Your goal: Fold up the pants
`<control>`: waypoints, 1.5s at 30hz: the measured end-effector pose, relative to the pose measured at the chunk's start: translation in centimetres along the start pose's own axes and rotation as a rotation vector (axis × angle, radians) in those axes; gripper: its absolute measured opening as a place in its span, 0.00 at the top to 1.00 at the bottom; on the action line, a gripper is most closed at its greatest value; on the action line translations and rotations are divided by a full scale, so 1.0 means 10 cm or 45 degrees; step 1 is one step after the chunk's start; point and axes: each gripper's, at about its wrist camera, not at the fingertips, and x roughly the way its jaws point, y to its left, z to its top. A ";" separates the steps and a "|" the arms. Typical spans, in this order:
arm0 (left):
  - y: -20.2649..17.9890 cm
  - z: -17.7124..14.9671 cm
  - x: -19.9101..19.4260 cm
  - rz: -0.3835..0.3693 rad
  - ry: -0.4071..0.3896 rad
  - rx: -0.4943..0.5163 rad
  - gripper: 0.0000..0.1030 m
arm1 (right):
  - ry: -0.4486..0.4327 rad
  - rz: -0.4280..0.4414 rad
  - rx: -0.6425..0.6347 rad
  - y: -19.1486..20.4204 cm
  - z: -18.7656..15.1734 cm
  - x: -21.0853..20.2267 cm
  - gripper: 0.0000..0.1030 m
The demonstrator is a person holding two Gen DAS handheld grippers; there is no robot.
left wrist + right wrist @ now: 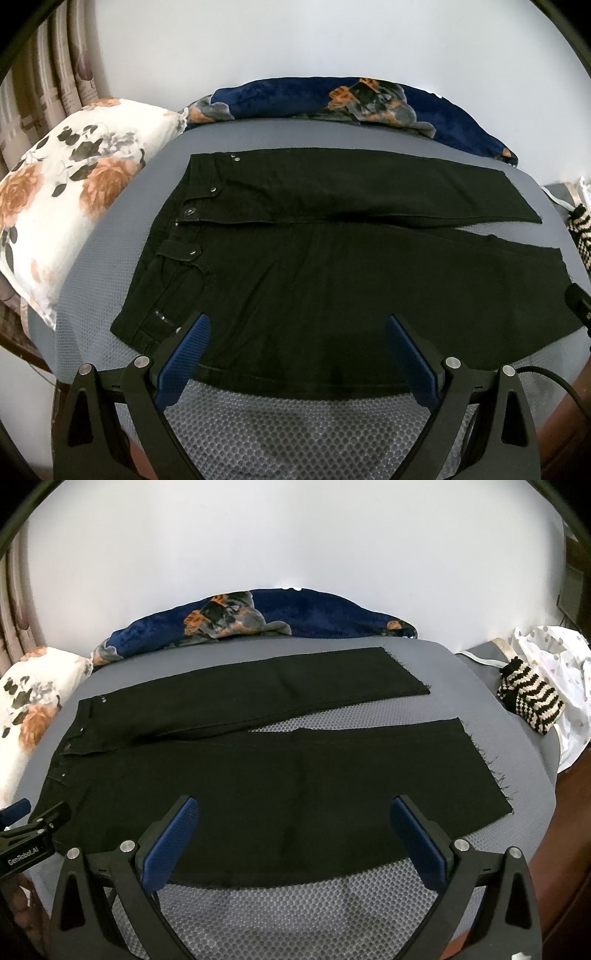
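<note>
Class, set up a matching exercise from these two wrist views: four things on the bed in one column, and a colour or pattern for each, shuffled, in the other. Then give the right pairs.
Things:
1. pants
2. pillow
3. blanket
4. knitted item

Descriptions:
A. navy with orange and grey flowers
B. black and cream stripes
C. plain black, lying flat
D. white with orange flowers

Pairs: 1-C, 2-D, 3-A, 4-B

Floral pillow, navy blanket, striped knit, grey mat.
</note>
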 end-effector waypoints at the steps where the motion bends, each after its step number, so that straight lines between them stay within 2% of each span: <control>1: 0.00 0.00 0.00 -0.001 0.000 0.001 0.08 | 0.000 0.001 0.000 0.00 0.01 0.00 0.00; 45: -0.07 0.03 -0.04 0.015 -0.012 0.016 0.08 | -0.022 -0.014 0.009 -0.02 0.02 -0.03 0.00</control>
